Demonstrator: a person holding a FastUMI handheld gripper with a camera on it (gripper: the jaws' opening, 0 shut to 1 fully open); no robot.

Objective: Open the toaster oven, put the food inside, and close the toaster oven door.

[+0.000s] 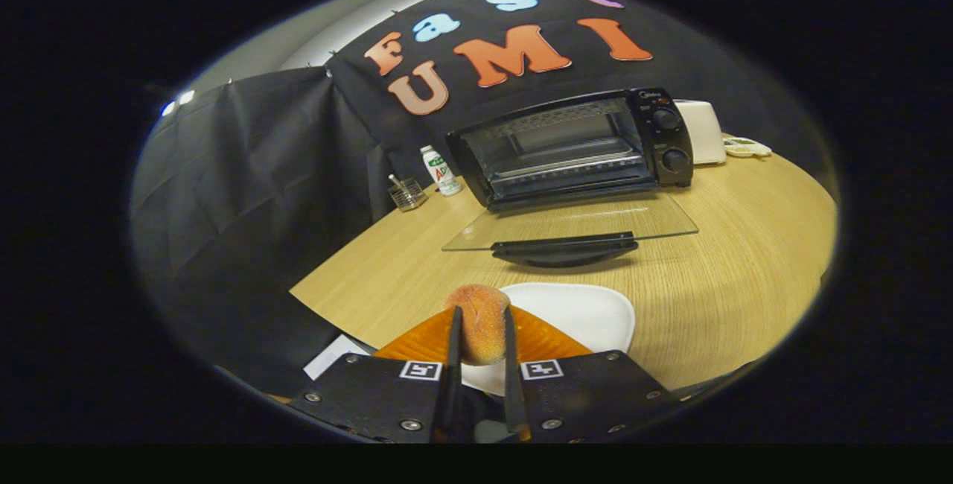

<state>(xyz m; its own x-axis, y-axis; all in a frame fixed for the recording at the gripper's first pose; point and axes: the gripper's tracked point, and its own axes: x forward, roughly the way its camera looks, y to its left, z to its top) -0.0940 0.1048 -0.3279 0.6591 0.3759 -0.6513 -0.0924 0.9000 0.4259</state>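
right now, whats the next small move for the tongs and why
Probably carry the bread roll forward into the toaster oven: the tongs are shut on the roll, over the white plate, and the glass door already lies open ahead.

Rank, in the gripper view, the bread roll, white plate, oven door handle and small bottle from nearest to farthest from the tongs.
1. Bread roll: clamped between the fingers of the tongs.
2. White plate: just ahead, under the roll.
3. Oven door handle: beyond the plate, on the lowered glass door.
4. Small bottle: farthest, left of the toaster oven, by the booth wall.
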